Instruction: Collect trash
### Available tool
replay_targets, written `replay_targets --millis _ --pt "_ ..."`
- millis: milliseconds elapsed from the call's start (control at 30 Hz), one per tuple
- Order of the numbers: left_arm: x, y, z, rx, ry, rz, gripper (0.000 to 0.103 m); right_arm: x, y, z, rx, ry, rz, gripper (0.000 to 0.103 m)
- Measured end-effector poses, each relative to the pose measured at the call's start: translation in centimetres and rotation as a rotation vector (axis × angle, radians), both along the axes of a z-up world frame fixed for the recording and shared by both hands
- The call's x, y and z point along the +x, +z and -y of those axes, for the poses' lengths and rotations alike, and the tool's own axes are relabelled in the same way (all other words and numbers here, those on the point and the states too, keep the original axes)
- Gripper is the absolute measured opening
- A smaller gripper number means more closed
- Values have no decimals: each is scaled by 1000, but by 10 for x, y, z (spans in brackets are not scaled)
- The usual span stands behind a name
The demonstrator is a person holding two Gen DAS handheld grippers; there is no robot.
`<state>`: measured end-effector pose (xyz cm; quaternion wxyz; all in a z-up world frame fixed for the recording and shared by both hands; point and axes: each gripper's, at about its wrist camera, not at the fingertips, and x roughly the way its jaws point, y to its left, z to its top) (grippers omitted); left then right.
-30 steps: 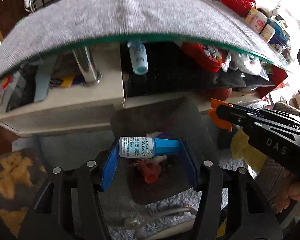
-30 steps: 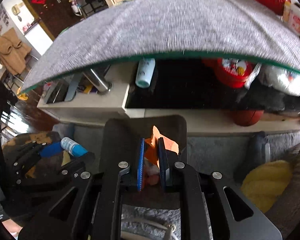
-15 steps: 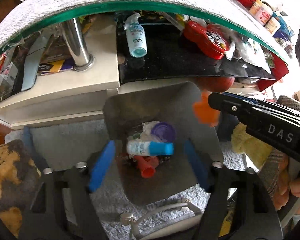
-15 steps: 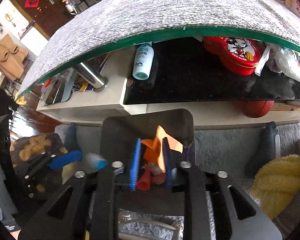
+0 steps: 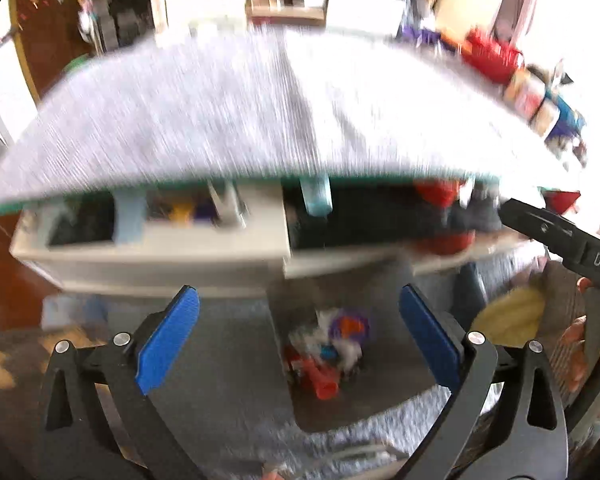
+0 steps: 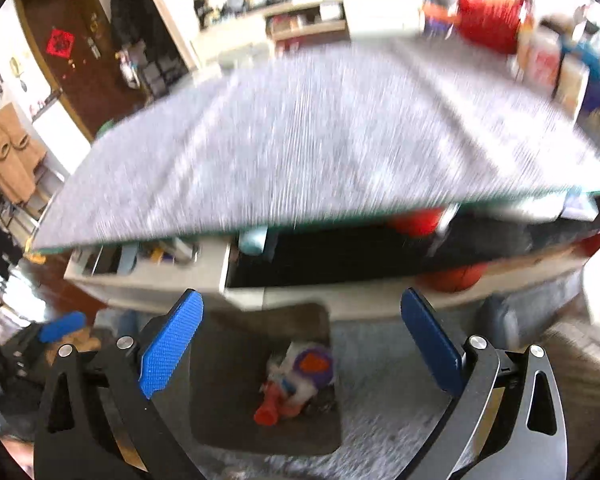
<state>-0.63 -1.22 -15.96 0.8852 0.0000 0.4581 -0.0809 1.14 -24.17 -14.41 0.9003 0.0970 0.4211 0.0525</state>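
Trash [image 5: 324, 356] lies heaped in the bin [image 5: 384, 396] on the floor, seen from the left wrist between the left gripper [image 5: 298, 340], fingers wide apart and empty. Right wrist: right gripper [image 6: 300, 340] likewise spread, empty, above the same bin [image 6: 228, 400] below the grey tabletop [image 6: 320, 140].

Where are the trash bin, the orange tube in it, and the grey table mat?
trash bin [image 6: 228, 400]: right wrist view, bare inner wall.
orange tube [image 6: 269, 410]: right wrist view, its open end.
grey table mat [image 6: 320, 140]: right wrist view, middle of top.
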Motion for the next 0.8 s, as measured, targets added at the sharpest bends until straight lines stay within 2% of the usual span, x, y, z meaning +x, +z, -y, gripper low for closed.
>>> replay_targets --millis 67,233,367,567,800 --pt "-1 29 -4 13 17 80 95 -5 26 2 -25 -17 77 100" --pt "-6 95 -9 17 43 264 95 -14 76 5 -84 -75 199 100" --pt "-10 136 -7 18 37 357 95 -23 109 10 -136 -125 274 100" --pt "-19 171 -2 68 55 455 95 -37 139 15 -190 -183 355 100" --pt "-29 174 6 51 46 468 95 -45 142 6 -215 -172 387 100"
